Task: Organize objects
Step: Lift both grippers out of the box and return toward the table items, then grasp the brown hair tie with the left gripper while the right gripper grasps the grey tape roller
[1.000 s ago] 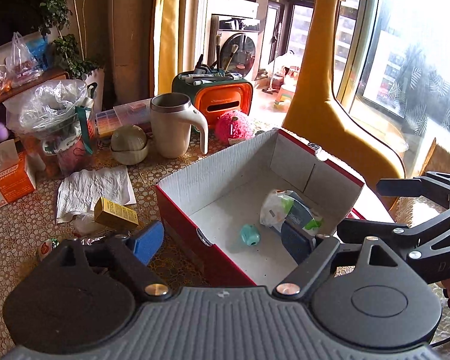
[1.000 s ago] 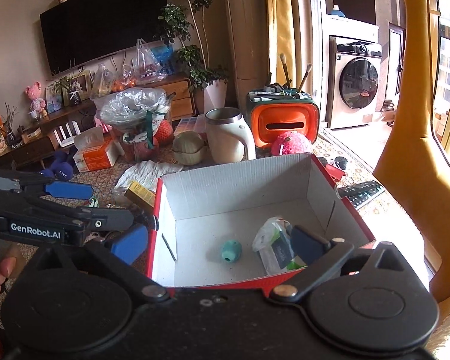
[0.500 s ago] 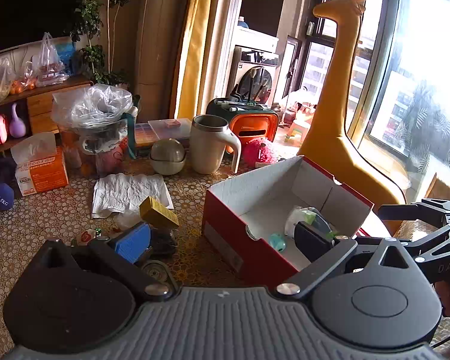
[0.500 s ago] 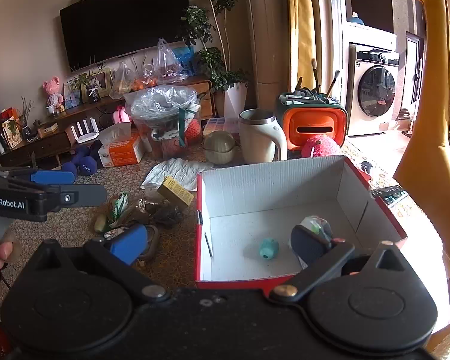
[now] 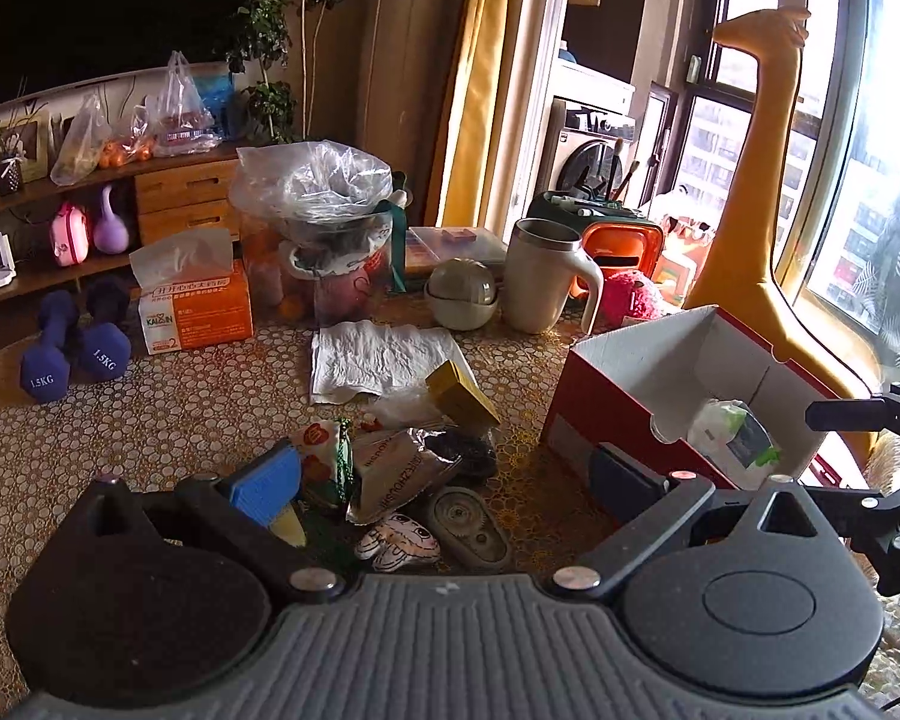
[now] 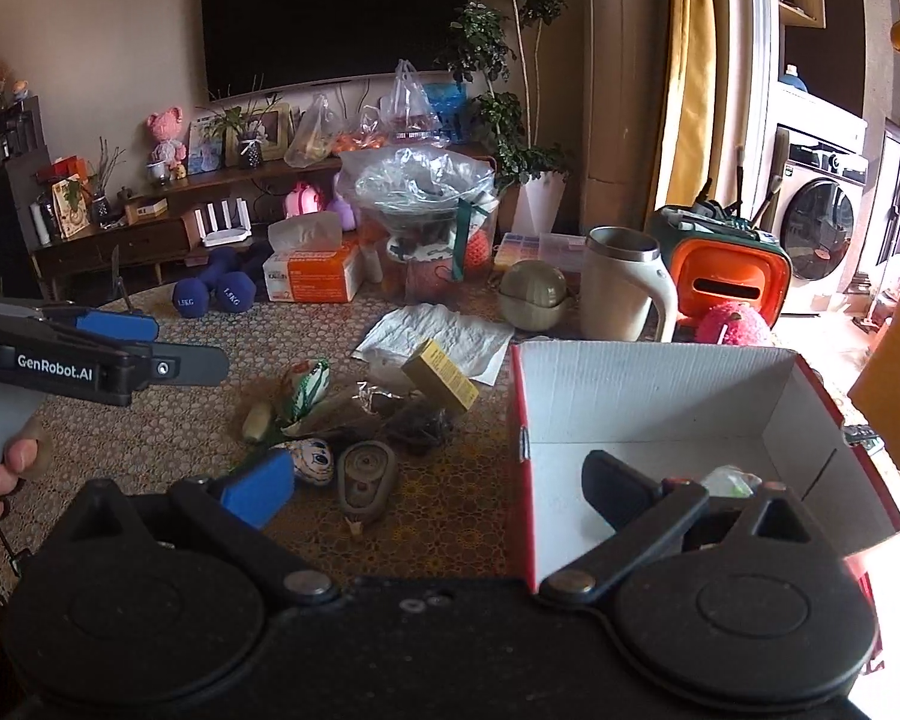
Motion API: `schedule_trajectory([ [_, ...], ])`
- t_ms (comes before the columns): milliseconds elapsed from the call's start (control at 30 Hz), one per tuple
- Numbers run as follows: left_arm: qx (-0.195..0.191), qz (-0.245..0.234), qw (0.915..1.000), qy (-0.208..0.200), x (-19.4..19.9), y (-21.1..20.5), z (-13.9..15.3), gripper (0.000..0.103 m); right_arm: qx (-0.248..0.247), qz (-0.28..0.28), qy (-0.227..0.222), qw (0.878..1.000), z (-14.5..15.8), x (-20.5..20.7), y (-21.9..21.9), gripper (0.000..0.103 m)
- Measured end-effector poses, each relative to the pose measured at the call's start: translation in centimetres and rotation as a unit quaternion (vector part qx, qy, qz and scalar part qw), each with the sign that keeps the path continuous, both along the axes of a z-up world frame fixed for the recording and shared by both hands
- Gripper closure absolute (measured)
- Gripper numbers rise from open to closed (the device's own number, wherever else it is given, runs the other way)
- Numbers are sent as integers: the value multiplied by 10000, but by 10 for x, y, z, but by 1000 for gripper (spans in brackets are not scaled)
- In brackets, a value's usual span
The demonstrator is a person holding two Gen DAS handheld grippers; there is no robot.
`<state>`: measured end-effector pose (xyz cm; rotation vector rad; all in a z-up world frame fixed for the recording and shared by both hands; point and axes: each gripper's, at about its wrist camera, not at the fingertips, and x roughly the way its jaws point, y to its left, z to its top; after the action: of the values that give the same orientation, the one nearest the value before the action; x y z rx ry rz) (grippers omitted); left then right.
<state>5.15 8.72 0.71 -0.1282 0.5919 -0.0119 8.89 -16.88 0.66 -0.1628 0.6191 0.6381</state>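
Note:
A red and white cardboard box [image 5: 630, 372] [image 6: 630, 396] stands open on the right, with a wipes packet [image 5: 732, 429] [image 6: 732, 480] inside. Left of it lies a heap of small things: a yellow carton [image 5: 462, 399] [image 6: 441, 384], a foil snack bag [image 5: 402, 465], a cartoon-face pouch [image 5: 399, 543] [image 6: 312, 462] and a grey oval case [image 5: 471, 531] [image 6: 366, 480]. My left gripper [image 5: 447, 480] [image 6: 186, 348] hangs open over the heap, holding nothing. My right gripper [image 6: 438, 492] is open too, straddling the box's left wall.
Behind the heap lie a crumpled paper towel [image 5: 384, 357], a cream mug [image 5: 540, 276], a lidded bowl [image 5: 462, 294], an orange tissue box [image 5: 195, 309], blue dumbbells [image 5: 72, 354] and a bag-covered bowl [image 5: 318, 210]. A yellow giraffe figure [image 5: 750, 192] stands behind the box.
Both grippers have drawn back and to the left, away from the box's inside. The heap of small things has come into view below them. The left jaws stand wider than before.

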Motion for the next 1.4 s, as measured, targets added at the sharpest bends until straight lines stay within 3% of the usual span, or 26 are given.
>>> schedule_trajectory([
  [167, -9, 83, 10000, 8, -7, 17, -19, 0, -60, 225, 114, 9997, -14, 6, 25, 1],
  [467, 549, 29, 9983, 195, -17, 22, -68, 0, -158, 362, 491, 9980, -50, 30, 57, 4],
  [1000, 171, 123, 9959, 881, -5, 29, -119, 1, -503, 571, 914, 9929, -110, 64, 96, 20],
  [1400, -13, 151, 9915, 1293, 7, 21, -129, 39, -420, 598, 1145, 9907, -129, 79, 102, 30],
])
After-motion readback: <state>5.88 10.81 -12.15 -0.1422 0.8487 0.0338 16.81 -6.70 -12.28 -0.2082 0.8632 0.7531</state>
